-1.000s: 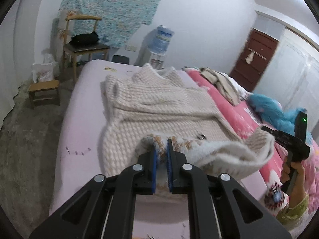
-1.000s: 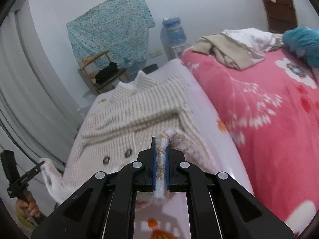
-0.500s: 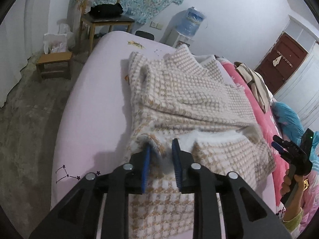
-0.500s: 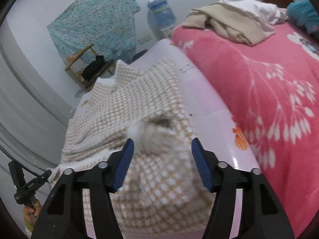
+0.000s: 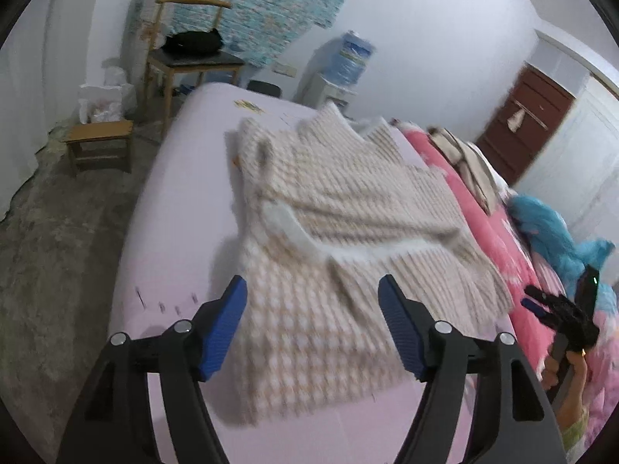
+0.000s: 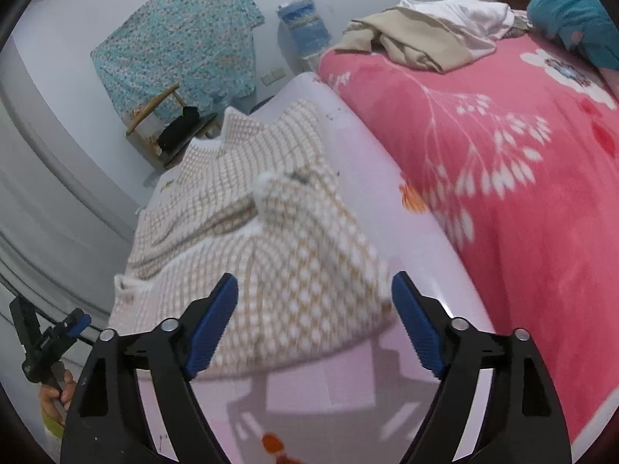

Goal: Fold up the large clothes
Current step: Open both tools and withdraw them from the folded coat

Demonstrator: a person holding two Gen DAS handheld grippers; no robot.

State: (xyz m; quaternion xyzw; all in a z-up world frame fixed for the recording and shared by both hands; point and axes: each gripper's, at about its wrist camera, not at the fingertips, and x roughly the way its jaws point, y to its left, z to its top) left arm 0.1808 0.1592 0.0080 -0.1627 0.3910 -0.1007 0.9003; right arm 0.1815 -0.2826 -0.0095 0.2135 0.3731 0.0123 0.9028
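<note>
1. Where the knitted cream-and-tan coat (image 5: pixel 340 232) lies, we note it on the pale lilac bed sheet (image 5: pixel 174 232), its near hem doubled over onto the body so a white fleecy lining edge shows across the middle; the collar points toward the far end of the bed.
2. In the right wrist view the same coat (image 6: pixel 278 239) shows a rumpled fold at its middle and lies just left of the pink floral blanket (image 6: pixel 503 154).
3. We see our left gripper (image 5: pixel 311 324) with its blue pads spread wide, holding nothing, hovering above the coat's near edge.
4. Our right gripper (image 6: pixel 315 324) is likewise spread wide and empty, over the coat's near right corner; its shadow falls on the sheet below.
5. From the left view the right gripper (image 5: pixel 557 317) shows at the right edge, over the blanket's border.
6. Far left: a wooden chair (image 5: pixel 189 58) bearing a black bag, a low stool (image 5: pixel 100 143) beside it.
7. Far wall: a turquoise patterned cloth (image 6: pixel 178 42), a water dispenser (image 5: pixel 348 65).
8. A heap of beige and white clothes (image 6: pixel 429 38) lies on the blanket's far part.
</note>
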